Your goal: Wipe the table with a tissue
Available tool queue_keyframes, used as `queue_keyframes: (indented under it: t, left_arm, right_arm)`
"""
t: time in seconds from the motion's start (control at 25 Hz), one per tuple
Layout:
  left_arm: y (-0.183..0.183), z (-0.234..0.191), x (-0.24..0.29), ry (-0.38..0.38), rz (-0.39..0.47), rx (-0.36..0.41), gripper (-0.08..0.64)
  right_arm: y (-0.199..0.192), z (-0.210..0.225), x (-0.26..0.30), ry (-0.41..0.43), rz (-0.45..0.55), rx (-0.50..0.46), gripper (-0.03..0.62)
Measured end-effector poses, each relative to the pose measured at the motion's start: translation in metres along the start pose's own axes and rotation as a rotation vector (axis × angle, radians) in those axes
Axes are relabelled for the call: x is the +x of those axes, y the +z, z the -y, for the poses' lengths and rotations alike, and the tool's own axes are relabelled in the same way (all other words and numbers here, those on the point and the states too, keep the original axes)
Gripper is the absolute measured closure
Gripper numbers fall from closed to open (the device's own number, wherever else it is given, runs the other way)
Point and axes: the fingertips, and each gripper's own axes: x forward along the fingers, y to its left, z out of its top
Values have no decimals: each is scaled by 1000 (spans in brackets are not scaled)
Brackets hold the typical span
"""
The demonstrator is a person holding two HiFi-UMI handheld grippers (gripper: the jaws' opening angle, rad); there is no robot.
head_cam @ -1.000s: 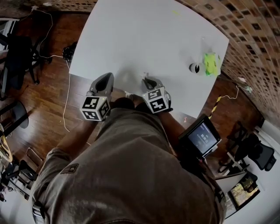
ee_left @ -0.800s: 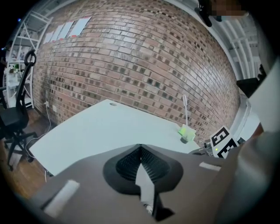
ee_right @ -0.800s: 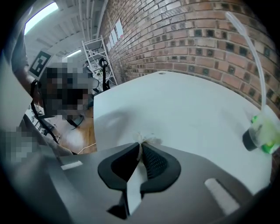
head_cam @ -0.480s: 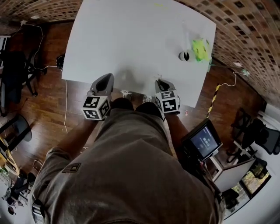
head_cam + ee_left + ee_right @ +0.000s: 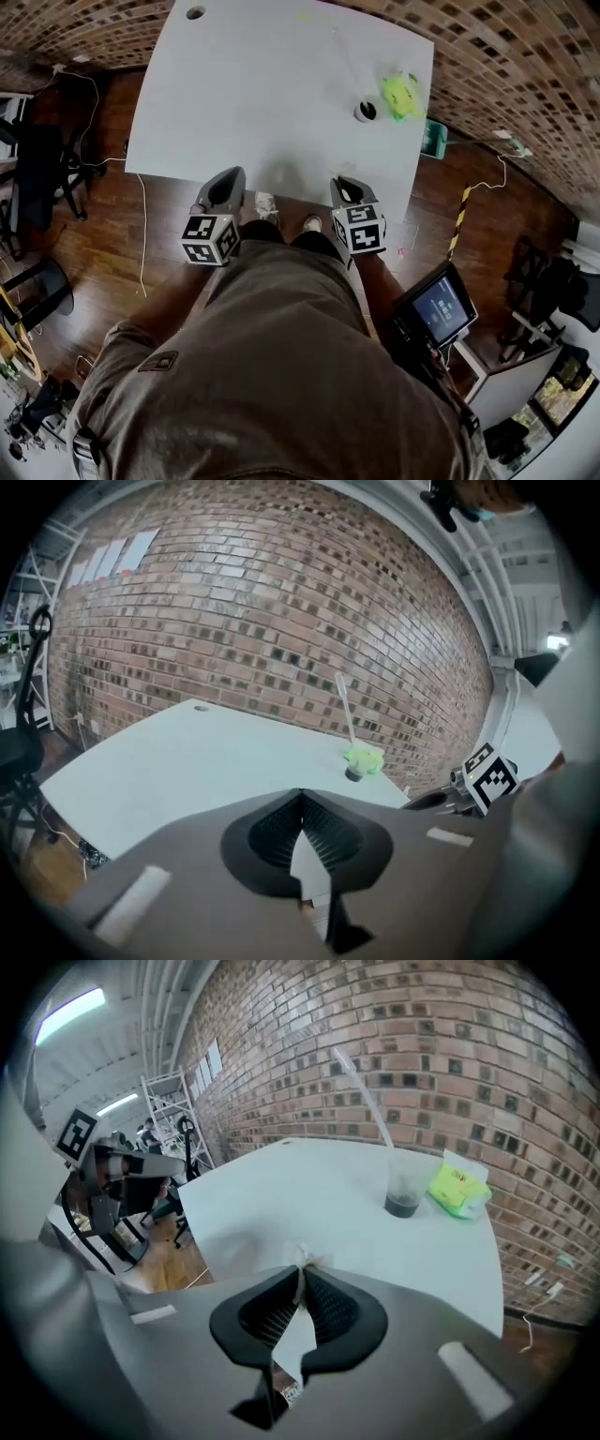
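Two tongs, the left gripper [image 5: 228,175] and the right gripper [image 5: 343,183], show side by side in the head view at the near edge of the white table [image 5: 281,84]. A cup [image 5: 366,111] and a green pack [image 5: 400,94] stand close together far off on the right side of the table, well apart from both tongs. In the left gripper view the jaws are closed tight, tip to tip, with nothing between them. The cup and green pack sit far back by the brick wall [image 5: 281,621]. In the right gripper view the jaws are closed too. They pinch a small white bit of tissue [image 5: 303,1256] that pokes out at the tips, over the near part of the table.
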Motion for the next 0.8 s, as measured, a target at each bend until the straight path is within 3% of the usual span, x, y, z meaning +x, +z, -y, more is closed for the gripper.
queue_keyframes:
  t: [0.44, 0.8]
  left_arm:
    - [4, 88, -58, 96, 185, 57, 558]
    - [26, 117, -83, 38, 272, 90, 558]
  right_arm:
    - [27, -22, -110, 155, 353, -11, 560]
    - [48, -36, -184, 131, 553, 48, 560]
